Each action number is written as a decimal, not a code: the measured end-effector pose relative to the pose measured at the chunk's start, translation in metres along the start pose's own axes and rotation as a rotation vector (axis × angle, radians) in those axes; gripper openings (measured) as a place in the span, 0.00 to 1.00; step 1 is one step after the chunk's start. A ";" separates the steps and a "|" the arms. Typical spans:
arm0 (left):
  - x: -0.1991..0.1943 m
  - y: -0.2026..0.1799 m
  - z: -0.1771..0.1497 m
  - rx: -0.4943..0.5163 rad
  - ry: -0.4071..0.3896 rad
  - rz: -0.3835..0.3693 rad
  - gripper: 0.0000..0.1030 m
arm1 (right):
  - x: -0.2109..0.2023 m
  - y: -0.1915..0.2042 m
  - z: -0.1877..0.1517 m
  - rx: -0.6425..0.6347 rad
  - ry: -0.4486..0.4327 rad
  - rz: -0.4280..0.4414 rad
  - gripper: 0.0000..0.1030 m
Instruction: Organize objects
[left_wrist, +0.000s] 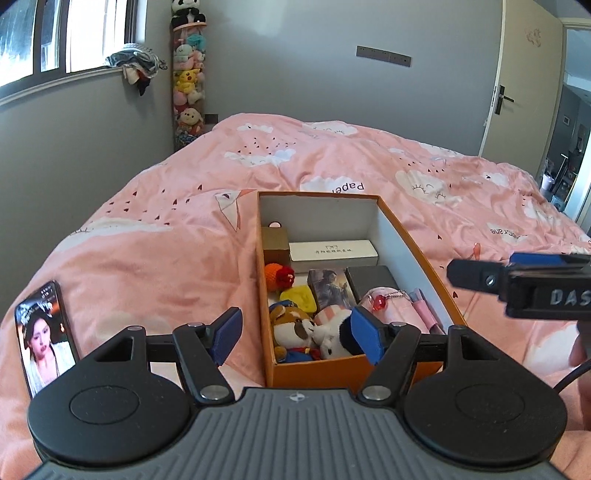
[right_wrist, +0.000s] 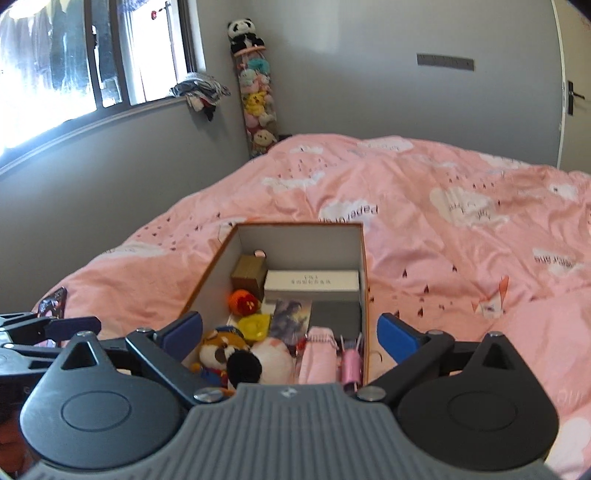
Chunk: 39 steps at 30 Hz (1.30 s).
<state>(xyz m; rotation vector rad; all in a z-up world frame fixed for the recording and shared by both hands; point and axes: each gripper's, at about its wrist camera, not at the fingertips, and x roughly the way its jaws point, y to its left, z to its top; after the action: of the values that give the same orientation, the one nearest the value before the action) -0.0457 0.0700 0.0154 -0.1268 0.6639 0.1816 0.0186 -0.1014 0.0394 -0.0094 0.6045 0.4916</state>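
An open orange box (left_wrist: 406, 236) (right_wrist: 295, 240) lies on the pink duvet. Packed inside are a white carton (left_wrist: 332, 253), a brown carton (left_wrist: 275, 243), a grey case (left_wrist: 373, 282), a picture card pack (left_wrist: 328, 288), an orange knitted ball (left_wrist: 277, 275), a yellow piece (left_wrist: 299, 297), a plush dog (left_wrist: 291, 328), a white plush (left_wrist: 332, 332) and a pink pouch (left_wrist: 395, 310). My left gripper (left_wrist: 295, 336) hangs open over the box's near left corner. My right gripper (right_wrist: 290, 332) stands open astride the box's near end, holding nothing.
A phone (left_wrist: 44, 332) with a lit screen lies on the duvet (left_wrist: 166, 258) left of the box. Beyond the bed are a grey wall, a window with clothes on its sill (left_wrist: 135, 64), a corner column of plush toys (left_wrist: 188, 85), and a door (left_wrist: 524, 81) at right.
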 end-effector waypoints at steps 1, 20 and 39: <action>0.002 -0.001 0.000 0.000 0.007 -0.001 0.77 | 0.003 -0.002 -0.002 0.005 0.012 -0.006 0.98; 0.027 -0.006 -0.011 -0.001 0.125 0.021 0.77 | 0.020 -0.005 -0.015 -0.001 0.111 -0.016 0.98; 0.050 -0.018 -0.016 0.054 0.209 0.019 0.77 | 0.037 -0.014 -0.025 0.027 0.207 -0.031 0.99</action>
<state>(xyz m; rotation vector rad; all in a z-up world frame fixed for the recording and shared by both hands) -0.0130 0.0564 -0.0269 -0.0884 0.8782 0.1694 0.0381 -0.1013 -0.0034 -0.0438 0.8124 0.4555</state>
